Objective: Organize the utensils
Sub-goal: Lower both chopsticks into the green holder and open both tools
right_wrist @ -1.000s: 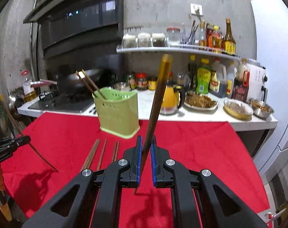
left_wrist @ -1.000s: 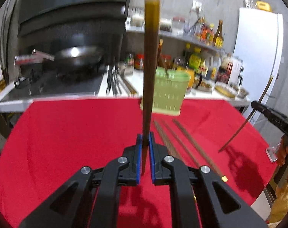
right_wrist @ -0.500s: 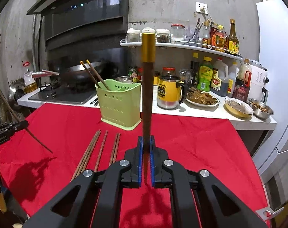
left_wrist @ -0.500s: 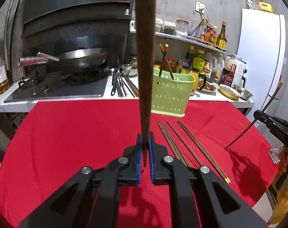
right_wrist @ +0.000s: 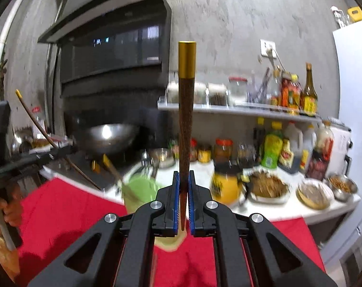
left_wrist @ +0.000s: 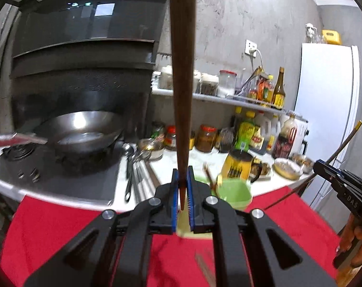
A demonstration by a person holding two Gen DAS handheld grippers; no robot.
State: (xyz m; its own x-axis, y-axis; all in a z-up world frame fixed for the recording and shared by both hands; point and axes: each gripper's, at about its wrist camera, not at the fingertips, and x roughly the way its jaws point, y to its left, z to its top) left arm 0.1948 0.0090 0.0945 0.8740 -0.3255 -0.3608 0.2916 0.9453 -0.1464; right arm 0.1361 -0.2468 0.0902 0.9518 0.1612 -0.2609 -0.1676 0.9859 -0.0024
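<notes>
Left wrist view: left gripper (left_wrist: pixel 181 186) pinches a chopstick (left_wrist: pixel 182 71) upright at frame centre, right gripper (right_wrist: pixel 183 191) clamps another (right_wrist: pixel 186 119), probably so both drop tip-first into the green holder (left_wrist: pixel 233 191) just below centre.

Left wrist view: looks along left gripper (left_wrist: pixel 182 186), slightly downward, toward stove end of counter (left_wrist: pixel 123 181); wok (left_wrist: pixel 83 136) ahead left, holder (left_wrist: pixel 233 191) close behind fingers. Right wrist view: along right gripper (right_wrist: pixel 183 189), same facing, nearer counter's dish end. Shared: wok, holder, counter, shelf (right_wrist: pixel 240 110), red cloth (right_wrist: pixel 61 205). Each view catches other gripper at frame edge.
</notes>
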